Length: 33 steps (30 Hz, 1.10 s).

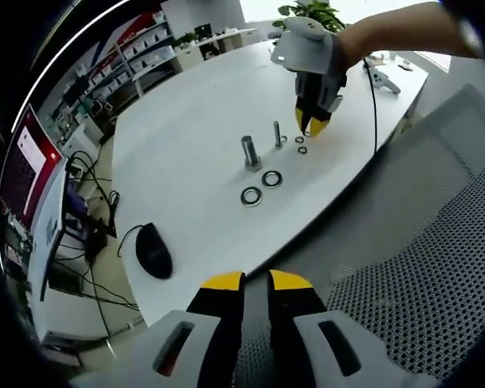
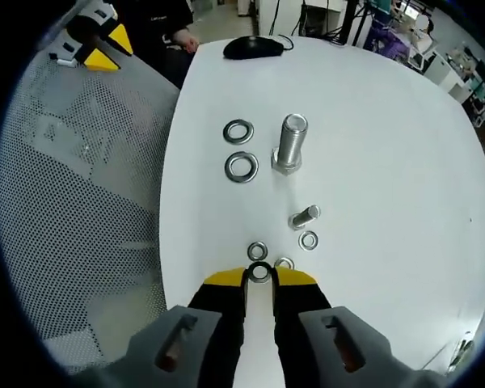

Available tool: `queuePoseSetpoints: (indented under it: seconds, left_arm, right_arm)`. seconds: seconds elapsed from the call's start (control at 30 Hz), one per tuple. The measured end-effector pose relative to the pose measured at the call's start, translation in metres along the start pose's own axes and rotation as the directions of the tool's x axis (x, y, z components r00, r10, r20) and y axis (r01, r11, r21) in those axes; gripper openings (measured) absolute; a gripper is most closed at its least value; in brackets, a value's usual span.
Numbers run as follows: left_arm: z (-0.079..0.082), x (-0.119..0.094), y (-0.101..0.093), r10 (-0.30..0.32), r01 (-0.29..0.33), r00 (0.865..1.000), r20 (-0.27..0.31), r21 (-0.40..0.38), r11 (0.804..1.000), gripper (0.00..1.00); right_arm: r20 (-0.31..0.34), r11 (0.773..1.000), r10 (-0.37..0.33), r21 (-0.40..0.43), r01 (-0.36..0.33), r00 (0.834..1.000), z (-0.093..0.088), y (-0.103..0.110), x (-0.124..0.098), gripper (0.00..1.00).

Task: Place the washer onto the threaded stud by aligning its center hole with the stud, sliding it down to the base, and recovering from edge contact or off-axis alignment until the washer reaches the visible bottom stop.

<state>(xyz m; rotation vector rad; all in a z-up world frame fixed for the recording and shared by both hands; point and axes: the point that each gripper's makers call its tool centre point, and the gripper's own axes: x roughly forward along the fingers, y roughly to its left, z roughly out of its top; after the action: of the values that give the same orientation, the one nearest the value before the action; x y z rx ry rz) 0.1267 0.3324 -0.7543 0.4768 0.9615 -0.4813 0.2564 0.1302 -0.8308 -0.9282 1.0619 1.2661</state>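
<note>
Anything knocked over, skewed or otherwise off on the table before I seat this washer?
Nothing stands out. The large stud and small stud both stand upright on the white table, with the loose washers lying flat beside them. The right gripper has a small washer between its tips; the left gripper sits back over the chair.

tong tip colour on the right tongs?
Yellow tips on the right tongs, black behind; clearest in the right gripper view.

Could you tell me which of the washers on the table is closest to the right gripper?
The small washer sitting between the tips of the right gripper. Two other small washers lie just beyond, a third by the small stud, and the two large washers farther off.
</note>
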Motion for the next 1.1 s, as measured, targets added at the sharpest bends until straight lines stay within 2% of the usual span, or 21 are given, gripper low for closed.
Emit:
queuePoseSetpoints:
  seconds: [0.33,0.7,1.1]
  left_arm:
    - [0.0,0.001,0.0,0.0,0.0,1.0,-0.002,0.002,1.0,0.09]
    - [-0.001,0.001,0.0,0.002,-0.002,1.0,-0.004,0.0,1.0,0.09]
    - [-0.001,0.001,0.001,0.003,-0.003,1.0,-0.007,-0.007,1.0,0.09]
  right_arm:
    - [-0.013,0.999,0.012,-0.039,-0.012,1.0,0.008,-0.004,-0.013,0.13]
    - [-0.008,0.996,-0.031,-0.082,0.03,1.0,0.027,-0.022,-0.031,0.13]
    - [-0.037,0.996,-0.024,-0.091,0.02,0.999,0.032,-0.032,-0.029,0.13]
